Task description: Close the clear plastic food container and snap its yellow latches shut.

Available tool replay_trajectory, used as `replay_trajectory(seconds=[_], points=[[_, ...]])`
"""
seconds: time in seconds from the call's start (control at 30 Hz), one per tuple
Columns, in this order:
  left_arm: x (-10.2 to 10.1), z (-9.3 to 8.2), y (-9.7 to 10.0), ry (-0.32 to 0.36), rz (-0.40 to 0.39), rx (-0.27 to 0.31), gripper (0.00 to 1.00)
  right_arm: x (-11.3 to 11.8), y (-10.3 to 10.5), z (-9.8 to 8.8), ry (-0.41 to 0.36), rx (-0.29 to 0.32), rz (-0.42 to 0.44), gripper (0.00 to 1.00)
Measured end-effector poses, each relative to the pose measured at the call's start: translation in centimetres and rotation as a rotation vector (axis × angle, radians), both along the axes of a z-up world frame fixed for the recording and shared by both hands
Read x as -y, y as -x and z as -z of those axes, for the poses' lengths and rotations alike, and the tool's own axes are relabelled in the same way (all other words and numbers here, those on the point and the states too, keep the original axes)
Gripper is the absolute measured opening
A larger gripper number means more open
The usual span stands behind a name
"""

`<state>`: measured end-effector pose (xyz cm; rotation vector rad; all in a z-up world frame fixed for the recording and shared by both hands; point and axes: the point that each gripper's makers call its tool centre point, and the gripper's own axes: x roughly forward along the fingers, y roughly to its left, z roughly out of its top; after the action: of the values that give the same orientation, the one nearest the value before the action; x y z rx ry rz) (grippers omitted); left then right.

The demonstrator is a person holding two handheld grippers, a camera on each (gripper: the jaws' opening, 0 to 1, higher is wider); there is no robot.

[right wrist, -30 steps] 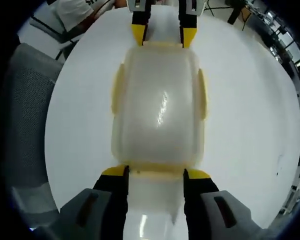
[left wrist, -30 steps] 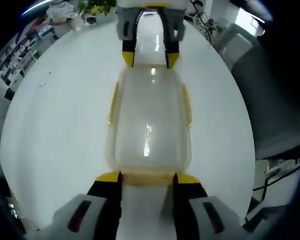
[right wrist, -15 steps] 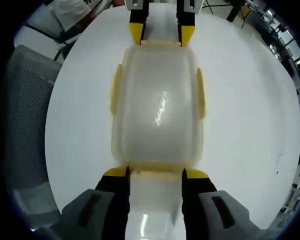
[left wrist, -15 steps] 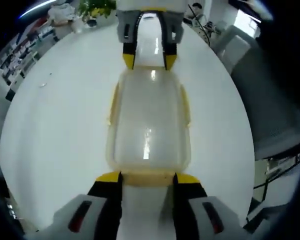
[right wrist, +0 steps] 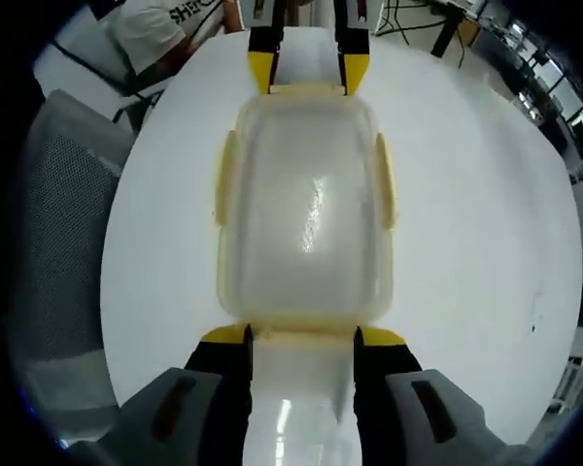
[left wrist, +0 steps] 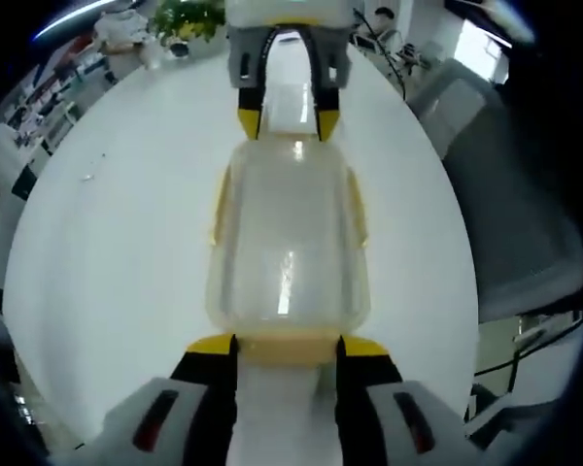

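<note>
The clear plastic container [left wrist: 287, 243] [right wrist: 306, 209] has its lid on and lies lengthwise between my two grippers over the round white table [left wrist: 107, 233] [right wrist: 476, 214]. Yellow latches [left wrist: 358, 209] [right wrist: 223, 180] run flat along its long sides. My left gripper [left wrist: 288, 346] has the near yellow end latch [left wrist: 288, 348] filling the gap between its jaws. My right gripper [right wrist: 299, 336] holds the opposite end latch [right wrist: 301, 338] the same way. Each gripper also shows at the far end in the other's view: the right gripper [left wrist: 280, 115] and the left gripper [right wrist: 308, 76].
A grey mesh chair [left wrist: 510, 194] [right wrist: 58, 243] stands at the table's edge. A person in a white shirt [right wrist: 165, 29] sits beyond the far rim. A green plant [left wrist: 187, 14] and cluttered desks lie past the table. A small dark speck [right wrist: 536, 316] marks the tabletop.
The container keeps its place between both grippers while the table around it has shrunk a little and more of the room shows, as if both cameras and the container have risen together.
</note>
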<state>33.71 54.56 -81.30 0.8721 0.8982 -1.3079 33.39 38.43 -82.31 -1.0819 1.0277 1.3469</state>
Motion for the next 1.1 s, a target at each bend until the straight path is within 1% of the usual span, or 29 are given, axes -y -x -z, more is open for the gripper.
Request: replay_trajectory(seconds=[0.1,0.27,0.47,0.5,0.57,0.63,0.7,0.83,1.03,1.1], points=[[0.3,-0.9,0.2,0.011,0.007,-0.005,0.34,0.3,0.3,-0.8,0.0,-0.008,0.006,0.38],[0.8,-3.0,0.3,0.016,0.015,0.006,0.34,0.8,0.5,-2.7,-0.014,0.003,0.012,0.38],[1.4,-4.2,0.6,0.014,0.027,0.019,0.34,1.2,0.9,-4.4,-0.023,-0.003,0.023,0.38],[1.4,-4.2,0.6,0.013,0.027,0.019,0.34,1.2,1.0,-4.5,-0.023,-0.003,0.023,0.38],[1.7,-4.5,0.8,0.01,0.025,0.019,0.34,1.5,1.0,-4.8,-0.017,0.014,0.009,0.38],[2.1,-5.0,0.8,0.033,0.011,0.014,0.34,1.9,1.0,-4.8,0.0,0.019,0.009,0.38],[2.4,-5.3,0.9,0.043,0.005,0.01,0.34,2.4,0.9,-4.9,0.001,0.022,0.007,0.38],[3.1,-5.4,0.9,0.036,0.002,0.013,0.34,2.9,0.8,-5.1,0.0,0.027,0.003,0.38],[4.5,-5.5,1.3,0.026,-0.005,0.019,0.34,4.4,1.1,-5.1,0.004,0.018,-0.001,0.38],[5.0,-5.5,1.5,0.024,-0.008,0.013,0.34,4.9,1.2,-5.1,0.004,0.012,-0.007,0.38]])
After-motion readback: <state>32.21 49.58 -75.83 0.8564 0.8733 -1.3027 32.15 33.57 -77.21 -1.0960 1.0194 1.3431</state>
